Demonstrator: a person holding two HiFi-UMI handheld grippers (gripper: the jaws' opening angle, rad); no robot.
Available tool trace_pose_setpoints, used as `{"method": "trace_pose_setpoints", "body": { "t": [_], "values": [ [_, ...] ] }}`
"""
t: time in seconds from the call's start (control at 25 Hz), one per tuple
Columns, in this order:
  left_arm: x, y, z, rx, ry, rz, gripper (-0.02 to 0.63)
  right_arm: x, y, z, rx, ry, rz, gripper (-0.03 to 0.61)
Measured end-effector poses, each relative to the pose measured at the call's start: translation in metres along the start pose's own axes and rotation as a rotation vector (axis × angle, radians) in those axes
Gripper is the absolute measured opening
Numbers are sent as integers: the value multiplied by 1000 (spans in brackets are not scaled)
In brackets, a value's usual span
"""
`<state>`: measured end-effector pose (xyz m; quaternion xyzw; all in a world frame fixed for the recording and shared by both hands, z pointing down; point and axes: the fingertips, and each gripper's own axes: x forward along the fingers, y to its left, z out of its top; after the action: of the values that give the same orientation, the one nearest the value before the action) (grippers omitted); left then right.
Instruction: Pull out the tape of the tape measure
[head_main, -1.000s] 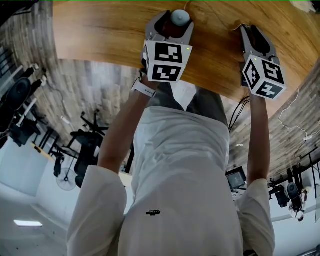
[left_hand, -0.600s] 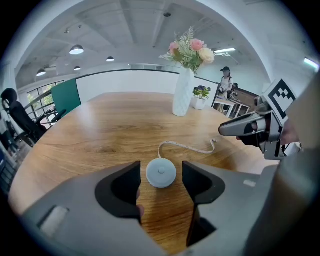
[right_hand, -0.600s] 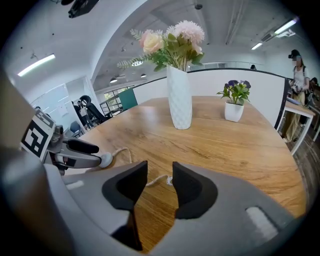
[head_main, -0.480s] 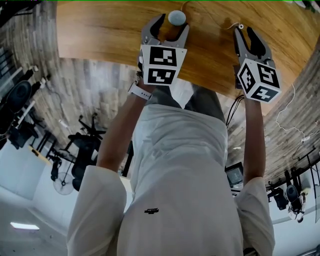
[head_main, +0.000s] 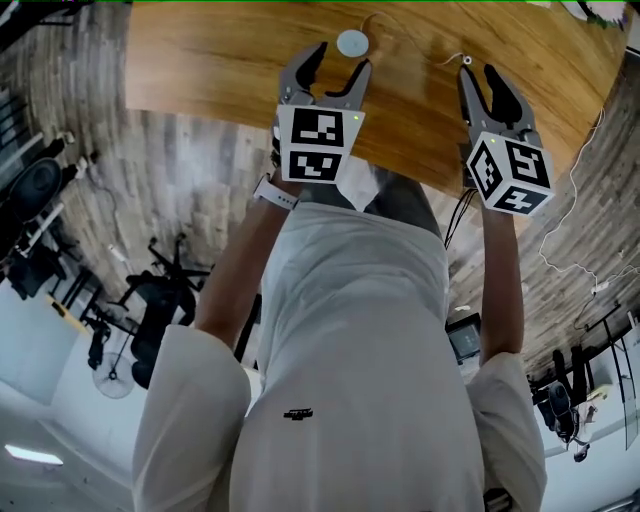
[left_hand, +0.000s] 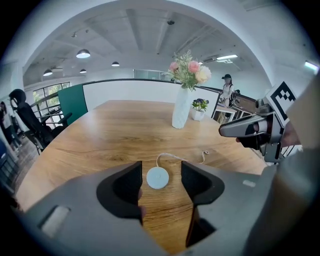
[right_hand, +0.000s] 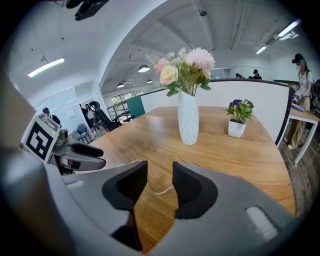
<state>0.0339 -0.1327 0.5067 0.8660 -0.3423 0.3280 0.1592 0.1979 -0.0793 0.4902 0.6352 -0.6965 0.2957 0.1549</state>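
Tape measure (head_main: 352, 43) is lying flat on the bench (head_main: 220, 60), with a short curl of tape (left_hand: 180, 158) already trailing out of it. The pull is looking mostly done. Left tongs (head_main: 340, 60) are gaping wide and holding nothing, with the case lying just beyond the tips, apart. Right tongs (head_main: 478, 72) have just been opening and are gripping nothing, hovering near the tape's free end.

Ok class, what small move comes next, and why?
Probably draw both tools back: the tape already lies pulled out of the white tape measure on the table; the left tool is open, the right tool has just been opening, both empty.
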Motion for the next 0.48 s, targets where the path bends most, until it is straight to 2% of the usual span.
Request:
{"method": "trace_pose_setpoints", "body": {
  "t": [0.48],
  "values": [
    [-51, 0, 17, -31, -69, 31, 258, -41, 13, 40, -30, -76, 17, 160]
  ]
}}
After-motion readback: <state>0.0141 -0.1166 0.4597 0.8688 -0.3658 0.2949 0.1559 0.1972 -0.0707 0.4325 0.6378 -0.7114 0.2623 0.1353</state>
